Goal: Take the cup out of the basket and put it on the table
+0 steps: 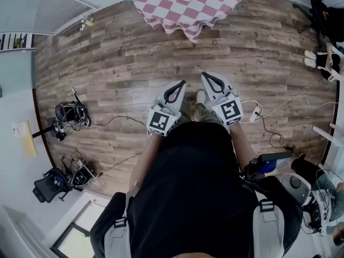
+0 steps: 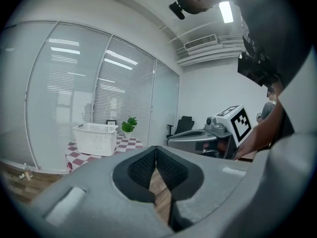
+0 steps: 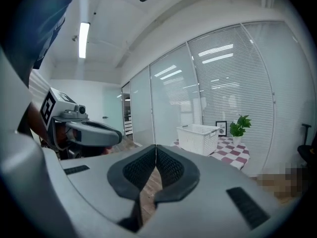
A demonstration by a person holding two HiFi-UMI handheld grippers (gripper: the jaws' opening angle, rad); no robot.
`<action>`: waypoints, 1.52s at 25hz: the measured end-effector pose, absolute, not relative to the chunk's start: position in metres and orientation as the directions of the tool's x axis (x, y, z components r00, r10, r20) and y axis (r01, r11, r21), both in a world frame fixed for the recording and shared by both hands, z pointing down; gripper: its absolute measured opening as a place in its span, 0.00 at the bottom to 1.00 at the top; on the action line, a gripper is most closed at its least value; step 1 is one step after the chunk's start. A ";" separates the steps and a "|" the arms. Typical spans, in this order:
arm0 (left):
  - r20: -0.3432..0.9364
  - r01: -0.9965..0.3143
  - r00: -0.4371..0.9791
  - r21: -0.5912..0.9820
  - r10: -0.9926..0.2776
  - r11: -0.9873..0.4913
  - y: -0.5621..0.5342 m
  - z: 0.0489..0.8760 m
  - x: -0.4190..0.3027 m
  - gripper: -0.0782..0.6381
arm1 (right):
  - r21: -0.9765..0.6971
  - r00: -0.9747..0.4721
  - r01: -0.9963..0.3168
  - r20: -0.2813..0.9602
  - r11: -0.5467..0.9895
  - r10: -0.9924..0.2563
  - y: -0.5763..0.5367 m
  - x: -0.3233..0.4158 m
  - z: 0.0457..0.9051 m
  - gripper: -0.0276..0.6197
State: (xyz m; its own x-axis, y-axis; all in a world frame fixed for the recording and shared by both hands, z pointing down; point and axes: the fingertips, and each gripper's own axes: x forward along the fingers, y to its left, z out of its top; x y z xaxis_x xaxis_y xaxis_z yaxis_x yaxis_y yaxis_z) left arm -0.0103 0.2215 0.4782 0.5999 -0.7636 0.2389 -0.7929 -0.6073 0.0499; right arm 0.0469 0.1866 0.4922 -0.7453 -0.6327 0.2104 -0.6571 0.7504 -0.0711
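A white slatted basket point(image 2: 95, 138) point(image 3: 198, 138) stands on a table with a red-and-white checked cloth point(image 1: 183, 7) several steps ahead of me. No cup shows in any view. I hold both grippers close in front of my body above the wooden floor. My left gripper point(image 1: 181, 83) point(image 2: 156, 148) is shut with its pads touching and nothing between them. My right gripper point(image 1: 205, 75) point(image 3: 156, 148) is shut and empty too. Each gripper shows in the other's view, the right one point(image 2: 213, 138) and the left one point(image 3: 84, 130).
A small potted plant point(image 3: 239, 124) and a picture frame point(image 3: 221, 128) stand on the table by the basket. Cables and gear point(image 1: 70, 114) lie on the floor at left, a power strip point(image 1: 255, 113) at right. Office chairs point(image 1: 325, 9) stand at far right. Glass walls with blinds ring the room.
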 end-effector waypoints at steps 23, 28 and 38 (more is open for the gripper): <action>0.236 -0.759 0.648 0.126 -0.724 -0.639 0.093 0.499 -0.090 0.12 | -0.021 -0.733 -0.632 0.339 0.774 -0.589 0.083 -0.028 0.491 0.06; 0.228 -0.783 0.622 0.173 -0.749 -0.598 0.070 0.510 -0.138 0.12 | -0.012 -0.775 -0.561 0.358 0.827 -0.521 0.064 -0.081 0.488 0.06; 0.232 -0.779 0.627 0.157 -0.744 -0.607 0.010 0.526 -0.200 0.12 | 0.008 -0.803 -0.501 0.369 0.866 -0.468 0.044 -0.145 0.487 0.06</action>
